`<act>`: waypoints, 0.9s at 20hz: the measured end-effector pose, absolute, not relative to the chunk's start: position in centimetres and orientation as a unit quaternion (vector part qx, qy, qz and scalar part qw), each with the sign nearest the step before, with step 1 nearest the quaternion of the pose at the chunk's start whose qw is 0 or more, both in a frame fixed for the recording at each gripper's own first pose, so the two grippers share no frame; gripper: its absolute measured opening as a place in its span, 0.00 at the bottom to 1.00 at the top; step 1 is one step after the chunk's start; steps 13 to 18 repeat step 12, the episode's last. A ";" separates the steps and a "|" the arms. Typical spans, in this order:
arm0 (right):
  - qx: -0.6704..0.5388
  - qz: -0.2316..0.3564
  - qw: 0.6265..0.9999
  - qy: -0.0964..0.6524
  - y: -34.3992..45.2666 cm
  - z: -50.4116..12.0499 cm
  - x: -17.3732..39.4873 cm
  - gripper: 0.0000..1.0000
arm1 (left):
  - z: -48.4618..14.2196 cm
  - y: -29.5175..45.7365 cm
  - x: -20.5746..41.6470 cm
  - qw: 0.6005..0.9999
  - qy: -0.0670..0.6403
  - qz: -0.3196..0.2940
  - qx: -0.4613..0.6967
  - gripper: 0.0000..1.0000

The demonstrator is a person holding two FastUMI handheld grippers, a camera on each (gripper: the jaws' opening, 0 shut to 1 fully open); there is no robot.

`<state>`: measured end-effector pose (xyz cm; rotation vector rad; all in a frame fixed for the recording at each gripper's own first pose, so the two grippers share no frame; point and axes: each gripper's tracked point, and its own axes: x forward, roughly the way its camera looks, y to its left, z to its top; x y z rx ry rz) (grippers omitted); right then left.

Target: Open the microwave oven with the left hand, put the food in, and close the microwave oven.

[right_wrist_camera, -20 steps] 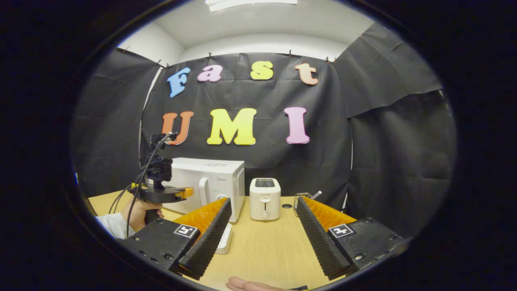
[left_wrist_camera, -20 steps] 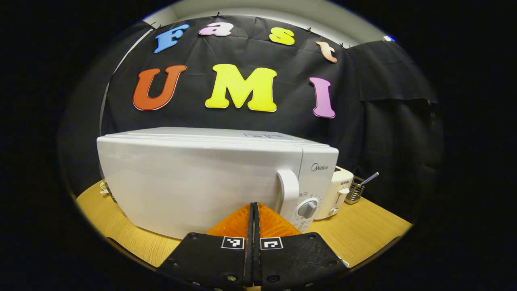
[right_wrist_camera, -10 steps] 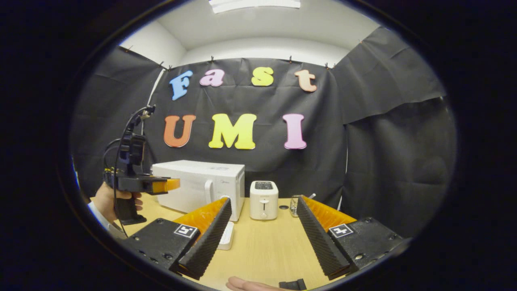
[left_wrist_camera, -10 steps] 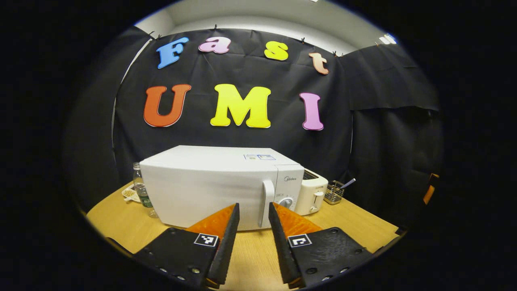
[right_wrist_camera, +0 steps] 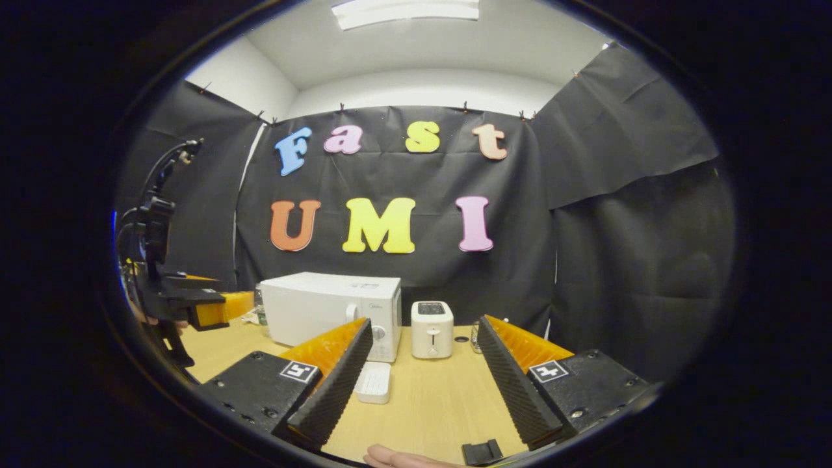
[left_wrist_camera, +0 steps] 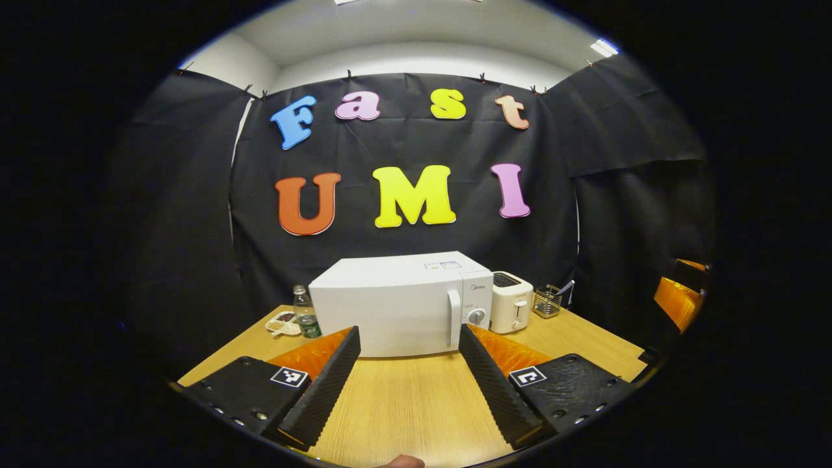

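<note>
The white microwave [left_wrist_camera: 400, 305] stands at the back of the wooden table with its door closed and its upright handle [left_wrist_camera: 454, 317] on the right side of the door. My left gripper [left_wrist_camera: 409, 329] is open, held well back from the microwave, with nothing between its fingers. In the right gripper view the microwave [right_wrist_camera: 331, 309] sits left of centre, and the left gripper [right_wrist_camera: 214, 305] hangs at the far left, clear of it. My right gripper [right_wrist_camera: 425, 322] is open and empty above the table. A small dish of food [left_wrist_camera: 281, 322] lies left of the microwave.
A white toaster [left_wrist_camera: 511, 302] stands right of the microwave, with a wire utensil basket [left_wrist_camera: 549, 300] beyond it. A plastic bottle [left_wrist_camera: 301, 312] stands by the dish. A white ridged object [right_wrist_camera: 374, 382] and a small black piece [right_wrist_camera: 481, 452] lie on the table.
My left gripper, shut and close to the microwave door a second ago, has opened and drawn far back from it. The right gripper has stayed open and shifted only slightly.
</note>
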<state>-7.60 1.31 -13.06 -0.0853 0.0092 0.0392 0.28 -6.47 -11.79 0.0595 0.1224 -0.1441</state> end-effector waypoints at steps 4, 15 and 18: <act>-0.041 0.017 0.999 0.000 1.7 -11.8 -7.9 0.95 | -9.6 -6.2 -3.0 0.996 0.038 -0.078 0.022 0.96; -0.040 0.020 0.999 -0.008 3.5 -9.1 -8.8 0.95 | -5.3 -2.4 -6.9 0.999 -0.021 -0.032 0.008 0.96; -0.040 0.020 0.999 -0.008 3.5 -9.1 -8.8 0.95 | -5.3 -2.4 -6.9 0.999 -0.021 -0.032 0.008 0.96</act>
